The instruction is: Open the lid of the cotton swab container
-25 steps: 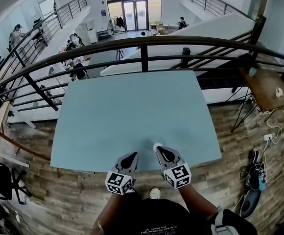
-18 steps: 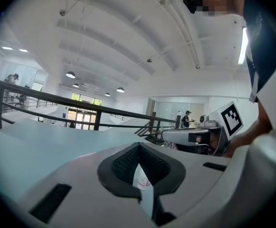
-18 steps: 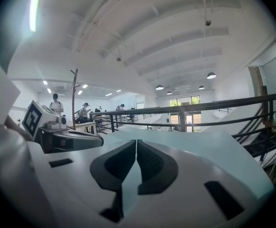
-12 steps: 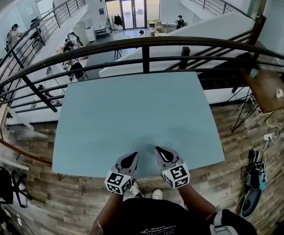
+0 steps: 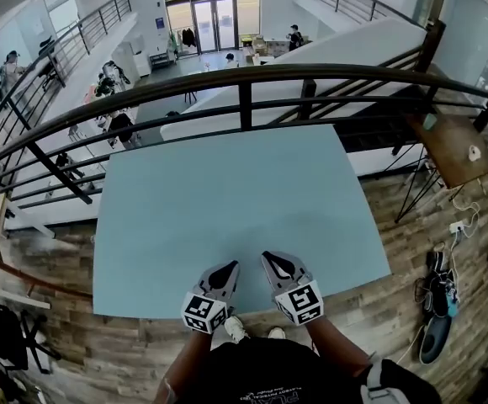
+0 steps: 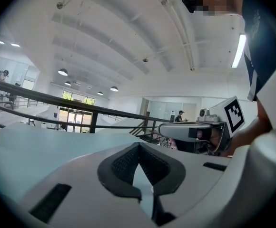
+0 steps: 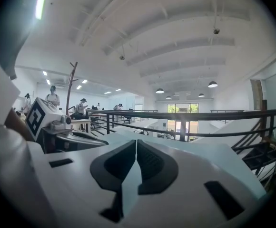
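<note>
- The left gripper (image 5: pixel 226 269) and the right gripper (image 5: pixel 271 261) are held side by side over the near edge of the light blue table (image 5: pixel 227 183). In each gripper view the jaws are seen pressed together, with nothing between the pads.
- The cotton swab container is shown in no view, and nothing is seen lying on the tabletop, so its place cannot be told. The task is judged not yet begun.
- If the container is approached with the jaws kept together, the lid cannot be taken. A light container would probably be shoved or tipped by the closed tips, since the tabletop looks smooth.
- The two grippers are carried close to each other — if both are spread at once, the inner jaws could be knocked together and the aim spoiled.
- If the lid is pulled while the body is not pinned by the other gripper, the whole container could be lifted and the swabs spilled.
- The far edge of the table is set against a railing (image 5: pixel 244 78) with a lower floor beyond — anything pushed hard across could be lost over it.
</note>
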### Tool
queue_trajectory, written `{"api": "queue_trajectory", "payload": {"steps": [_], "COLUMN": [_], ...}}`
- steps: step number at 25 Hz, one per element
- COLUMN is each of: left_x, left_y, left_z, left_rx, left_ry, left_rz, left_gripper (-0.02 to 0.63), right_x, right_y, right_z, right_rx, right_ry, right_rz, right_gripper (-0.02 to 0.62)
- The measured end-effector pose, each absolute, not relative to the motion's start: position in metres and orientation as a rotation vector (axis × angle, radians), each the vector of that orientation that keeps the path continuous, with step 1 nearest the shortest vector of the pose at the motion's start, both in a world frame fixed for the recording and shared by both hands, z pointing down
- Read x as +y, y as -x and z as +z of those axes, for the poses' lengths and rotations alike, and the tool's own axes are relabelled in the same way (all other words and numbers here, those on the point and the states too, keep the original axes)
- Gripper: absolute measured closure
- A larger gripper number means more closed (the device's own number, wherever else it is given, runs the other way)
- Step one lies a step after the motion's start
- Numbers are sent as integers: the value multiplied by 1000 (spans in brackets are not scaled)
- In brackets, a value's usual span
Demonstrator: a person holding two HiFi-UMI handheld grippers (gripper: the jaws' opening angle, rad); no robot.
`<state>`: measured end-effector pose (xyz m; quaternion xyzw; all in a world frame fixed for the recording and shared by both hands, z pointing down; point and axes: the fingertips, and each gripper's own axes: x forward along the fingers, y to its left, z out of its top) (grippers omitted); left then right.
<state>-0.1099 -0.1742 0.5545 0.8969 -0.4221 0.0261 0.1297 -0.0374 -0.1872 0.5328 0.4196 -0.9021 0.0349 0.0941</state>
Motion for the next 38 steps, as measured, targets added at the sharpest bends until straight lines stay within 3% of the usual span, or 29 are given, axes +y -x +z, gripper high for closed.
{"api": "queue_trajectory", "payload": {"steps": [9, 27, 38], "left_x": [-190, -213, -215], "left_y": [118, 69, 83], "left_z": [552, 544, 551], "left_rx": [-1138, -1184, -1240], "left_ry": [-2685, -2653, -2609], "left_rz": [59, 12, 60], "left_gripper": [597, 597, 597], "right_x": [-199, -225, -221], "right_y": [55, -4, -11], "right_z": [533, 533, 529], "right_rx": [-2671, -2649, -2711], "right_ry": [-1278, -1293, -1282], "right_rz": [158, 137, 194], "right_gripper": [574, 574, 574]}}
